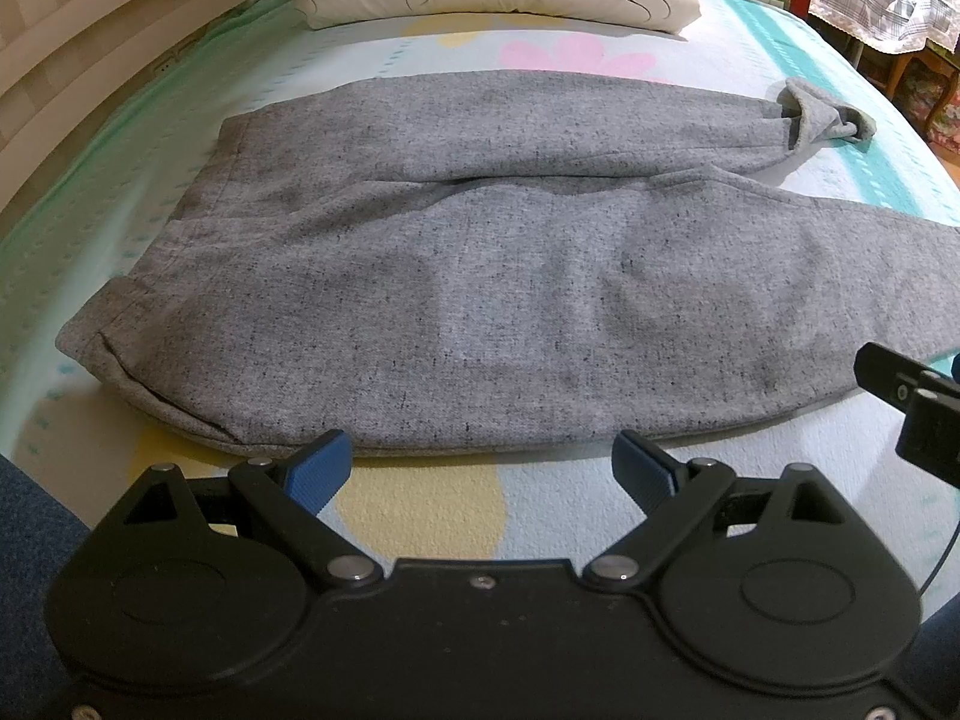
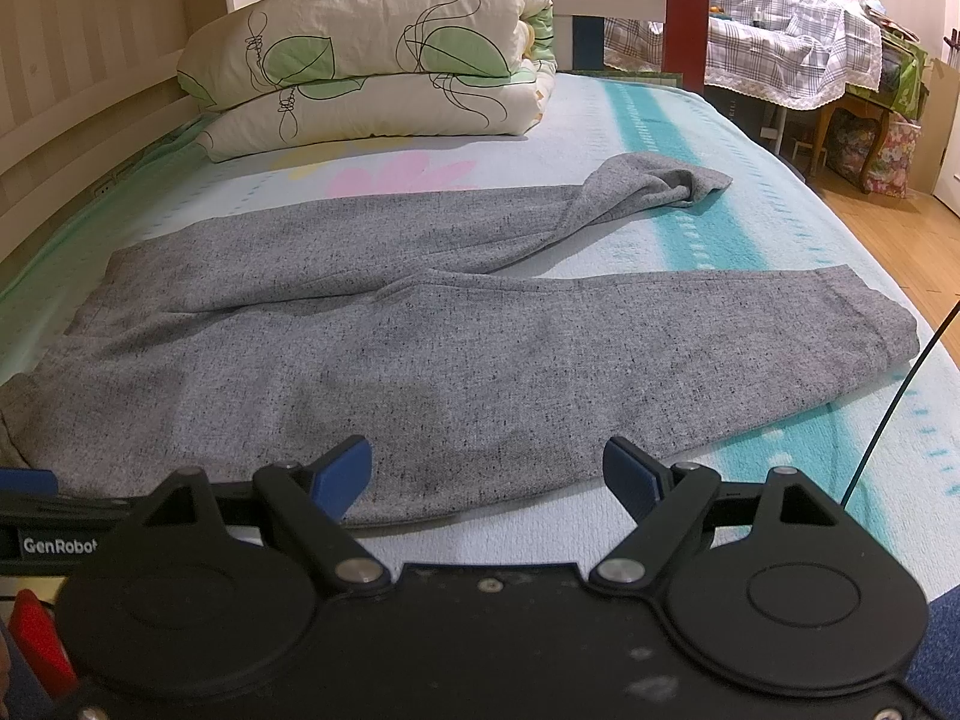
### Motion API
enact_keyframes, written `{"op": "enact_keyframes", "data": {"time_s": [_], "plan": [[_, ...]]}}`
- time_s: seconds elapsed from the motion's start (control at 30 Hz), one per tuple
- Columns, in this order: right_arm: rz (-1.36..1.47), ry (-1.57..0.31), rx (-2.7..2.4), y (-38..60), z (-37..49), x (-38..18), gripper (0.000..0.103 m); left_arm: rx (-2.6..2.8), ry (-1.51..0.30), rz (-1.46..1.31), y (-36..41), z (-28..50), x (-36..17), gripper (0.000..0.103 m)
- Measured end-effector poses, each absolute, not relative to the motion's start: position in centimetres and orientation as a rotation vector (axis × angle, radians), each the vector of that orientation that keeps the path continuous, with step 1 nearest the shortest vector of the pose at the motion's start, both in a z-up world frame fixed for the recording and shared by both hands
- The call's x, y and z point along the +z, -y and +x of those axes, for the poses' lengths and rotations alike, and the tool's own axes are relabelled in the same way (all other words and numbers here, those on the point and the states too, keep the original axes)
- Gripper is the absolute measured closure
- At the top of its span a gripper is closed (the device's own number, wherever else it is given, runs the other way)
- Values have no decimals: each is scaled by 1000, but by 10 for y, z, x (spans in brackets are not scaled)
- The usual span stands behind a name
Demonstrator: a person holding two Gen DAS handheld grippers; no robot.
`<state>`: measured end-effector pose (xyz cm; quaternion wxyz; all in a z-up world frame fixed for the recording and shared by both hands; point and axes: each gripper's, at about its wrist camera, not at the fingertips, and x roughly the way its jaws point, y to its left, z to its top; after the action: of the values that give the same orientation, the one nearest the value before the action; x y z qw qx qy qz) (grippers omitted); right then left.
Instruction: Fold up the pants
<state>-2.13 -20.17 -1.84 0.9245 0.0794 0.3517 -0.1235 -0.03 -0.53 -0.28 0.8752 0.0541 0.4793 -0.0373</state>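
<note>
The left gripper (image 1: 480, 468) is held low and level at the near edge of the bed (image 1: 420, 504), its blue-padded fingers (image 1: 321, 468) spread wide and empty just short of the grey pants (image 1: 480, 276). The right gripper (image 2: 486, 474) sits beside it in the same pose, jaws wide apart over the near hem. The pants lie flat across the bed, waistband left, legs right, the far cuff (image 2: 672, 186) crumpled; beyond them rests a folded quilt (image 2: 372, 66).
</note>
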Motion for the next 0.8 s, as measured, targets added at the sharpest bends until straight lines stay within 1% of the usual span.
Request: {"op": "enact_keyframes", "data": {"time_s": [0.63,0.8], "plan": [[164,-721,-253,202,-21,-19,16,-84,-1005,113,7,-1,-5,9],[163,-722,-253,202,-21,-19,16,-81,-993,123,8,-2,-5,15]]}}
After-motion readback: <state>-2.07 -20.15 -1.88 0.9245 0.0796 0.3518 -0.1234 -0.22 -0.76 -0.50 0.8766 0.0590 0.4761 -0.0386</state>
